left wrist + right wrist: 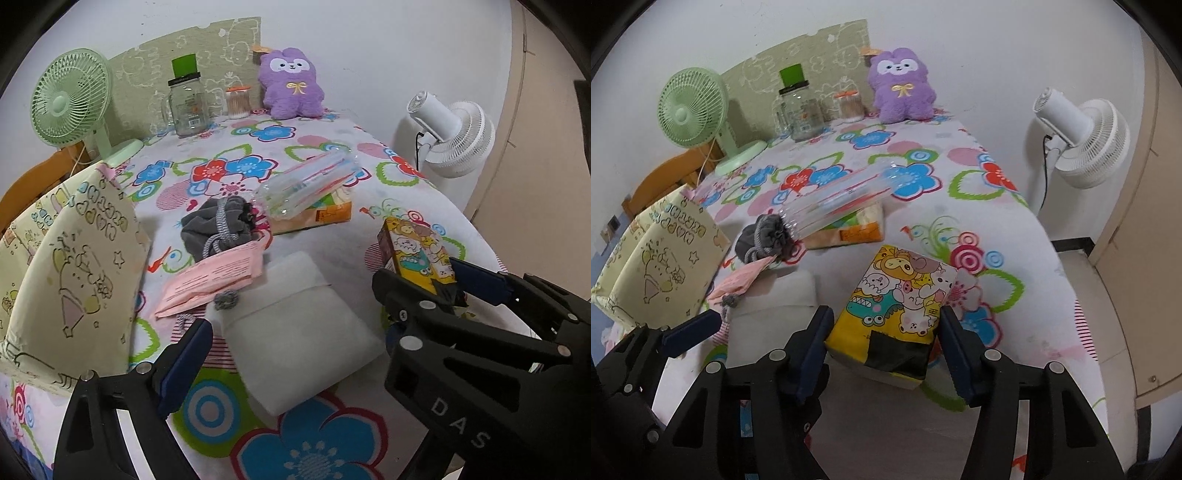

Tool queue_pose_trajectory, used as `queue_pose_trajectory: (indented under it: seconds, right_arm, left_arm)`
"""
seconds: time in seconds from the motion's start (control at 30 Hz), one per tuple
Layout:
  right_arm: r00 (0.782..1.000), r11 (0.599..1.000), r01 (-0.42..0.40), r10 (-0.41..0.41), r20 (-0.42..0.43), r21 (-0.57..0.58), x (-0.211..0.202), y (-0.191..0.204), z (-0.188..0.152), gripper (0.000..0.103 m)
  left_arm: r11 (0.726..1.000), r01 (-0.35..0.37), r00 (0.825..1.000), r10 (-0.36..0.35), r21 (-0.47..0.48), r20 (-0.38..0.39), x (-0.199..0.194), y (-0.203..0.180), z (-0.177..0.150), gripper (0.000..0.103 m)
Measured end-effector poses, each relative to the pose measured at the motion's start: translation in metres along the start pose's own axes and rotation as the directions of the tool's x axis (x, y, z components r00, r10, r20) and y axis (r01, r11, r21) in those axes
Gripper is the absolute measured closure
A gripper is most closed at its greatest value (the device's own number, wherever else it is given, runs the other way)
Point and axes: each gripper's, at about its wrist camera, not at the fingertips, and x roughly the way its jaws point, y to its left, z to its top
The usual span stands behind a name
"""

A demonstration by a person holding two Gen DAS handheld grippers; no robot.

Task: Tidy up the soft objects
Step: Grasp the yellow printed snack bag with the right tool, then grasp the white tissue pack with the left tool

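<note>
A white soft pack (295,332) lies on the flowered cloth (325,443) between the fingers of my left gripper (295,328), which stands open around it without pressing. One of its fingers (689,334) shows in the right wrist view. My right gripper (882,332) has its pads against both sides of a yellow cartoon-print pack (901,295), also seen in the left wrist view as the yellow pack (417,247). Behind lie a grey drawstring pouch (218,229), a pink packet (210,280) and a clear plastic pack (306,184). A purple plush (290,85) sits at the back.
A cream printed fabric bin (74,277) stands at the left edge. A green fan (70,99), a glass jar (186,107) and a small swab jar (238,101) line the back. A white fan (1082,140) stands beyond the table's right edge.
</note>
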Motion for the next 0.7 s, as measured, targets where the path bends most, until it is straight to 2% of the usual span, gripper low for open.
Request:
queue_pose_trajectory:
  seconds: [0.2,0.27,0.4,0.6,0.7]
  right_arm:
    - [1.0,1.0,0.01,-0.01,0.003,0.003,0.001,-0.007,0.002,0.042]
    - [1.0,1.0,0.01,-0.01,0.0,0.004,0.002,-0.007,0.001,0.042]
    - [1.0,1.0,0.008,-0.008,-0.005,0.005,0.003,-0.007,0.0,0.042]
    - [1.0,1.0,0.004,-0.004,-0.005,0.001,0.002,-0.005,-0.001,0.042]
    - [1.0,1.0,0.003,-0.003,-0.005,0.0,0.001,-0.004,-0.001,0.042]
  left_arm:
    - [1.0,-0.003,1.0,0.003,0.014,-0.007,0.007,-0.008,0.002,0.008]
    - [0.999,-0.028,0.999,0.029,0.018,-0.02,0.012,-0.009,0.002,0.015]
    - [0.998,-0.053,0.998,0.054,0.026,-0.033,0.015,-0.01,0.001,0.02]
    - [0.998,-0.059,0.998,0.06,0.022,-0.027,0.011,-0.009,-0.001,0.036]
    - [0.998,-0.06,0.998,0.06,0.027,-0.022,0.008,-0.008,0.0,0.049]
